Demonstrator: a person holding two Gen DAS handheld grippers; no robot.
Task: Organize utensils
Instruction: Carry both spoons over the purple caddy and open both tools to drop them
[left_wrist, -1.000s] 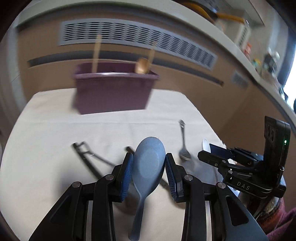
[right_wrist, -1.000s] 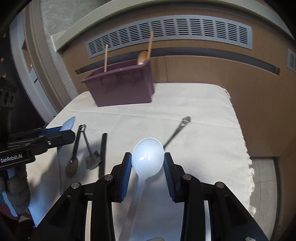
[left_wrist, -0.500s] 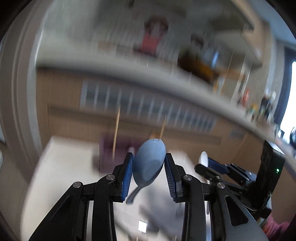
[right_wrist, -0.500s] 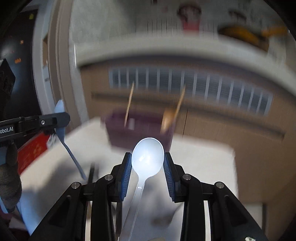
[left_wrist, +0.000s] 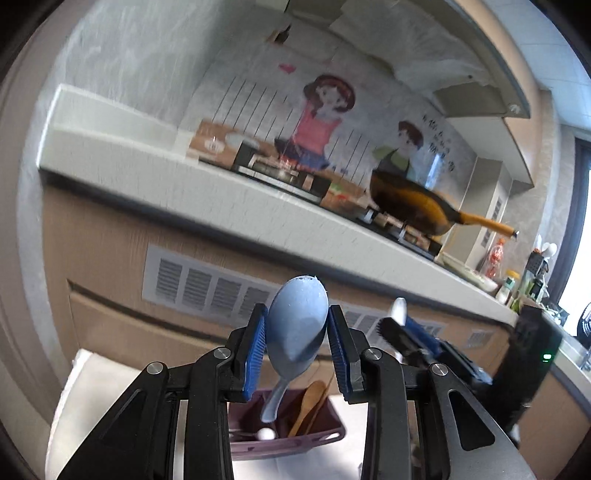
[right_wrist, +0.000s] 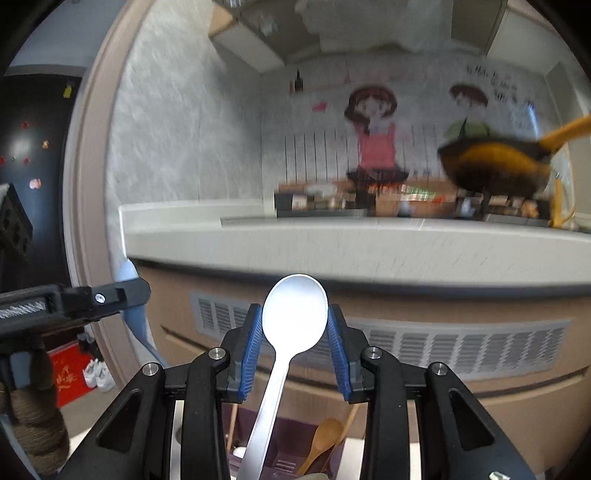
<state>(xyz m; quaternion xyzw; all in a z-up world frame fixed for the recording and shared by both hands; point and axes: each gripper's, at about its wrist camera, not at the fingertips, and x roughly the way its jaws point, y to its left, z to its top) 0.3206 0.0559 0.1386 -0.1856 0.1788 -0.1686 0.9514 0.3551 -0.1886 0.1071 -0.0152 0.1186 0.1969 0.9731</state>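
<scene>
My left gripper (left_wrist: 297, 326) is shut on the bowl of a blue-grey spoon (left_wrist: 297, 339), whose handle hangs down over the purple bin (left_wrist: 291, 441). A wooden spoon (left_wrist: 308, 404) and a white utensil end (left_wrist: 266, 434) rest in the bin. My right gripper (right_wrist: 294, 325) is shut on the bowl of a white spoon (right_wrist: 294, 314), with its handle trailing toward the same bin (right_wrist: 280, 465), which holds the wooden spoon (right_wrist: 325, 439). Each gripper shows in the other's view: the right gripper (left_wrist: 397, 326) at right, the left gripper (right_wrist: 136, 291) at left with the blue spoon (right_wrist: 135, 321).
The bin stands on a cream tablecloth (left_wrist: 85, 387) in front of a cabinet with a vent grille (right_wrist: 461, 343). Above is a white counter (left_wrist: 221, 192) with a stove and a dark wok (left_wrist: 410, 206). Bottles stand at the far right (left_wrist: 509, 284).
Both grippers rose off the table with their spoons and tilted up toward level. The bin, earlier far ahead on the cloth, now sits low beneath the fingers. The loose table utensils have left view.
</scene>
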